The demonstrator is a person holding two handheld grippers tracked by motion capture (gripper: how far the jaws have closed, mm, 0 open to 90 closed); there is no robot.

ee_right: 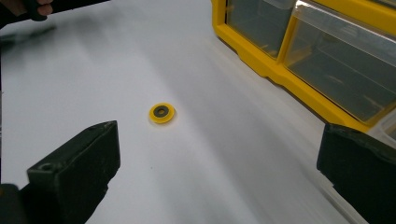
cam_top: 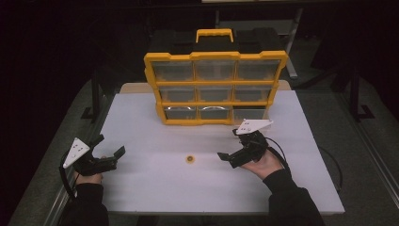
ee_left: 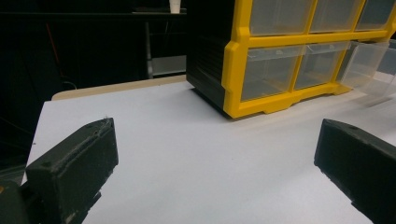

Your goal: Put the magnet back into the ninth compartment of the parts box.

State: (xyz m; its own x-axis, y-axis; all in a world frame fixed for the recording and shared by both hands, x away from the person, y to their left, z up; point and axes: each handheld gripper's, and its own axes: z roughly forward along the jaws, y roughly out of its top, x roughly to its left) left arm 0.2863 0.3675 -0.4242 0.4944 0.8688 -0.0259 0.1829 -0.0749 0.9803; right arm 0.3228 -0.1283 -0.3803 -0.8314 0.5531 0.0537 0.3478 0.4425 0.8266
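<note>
A small yellow disc with a dark hole [cam_top: 190, 159] lies flat on the white table [cam_top: 155, 188], near its middle front. My right gripper [cam_top: 229, 144] is held just right of the disc, open and with nothing between its jaws. In the right gripper view the disc [ee_right: 162, 113] lies ahead of the jaws and a little left, clear of my right gripper [ee_right: 217, 168]. My left gripper [cam_top: 110, 145] hovers at the table's left side, open and holding nothing. In the left gripper view bare table lies between the wide-apart jaws of my left gripper [ee_left: 217, 163].
A yellow-framed organizer [cam_top: 215, 87] with clear drawers and a handle on top stands upright at the back centre. Its bottom right drawer [ee_left: 373, 70] sticks out a little. The organizer's lower frame [ee_right: 280, 70] runs along the right gripper view's upper right. Dark floor surrounds the table.
</note>
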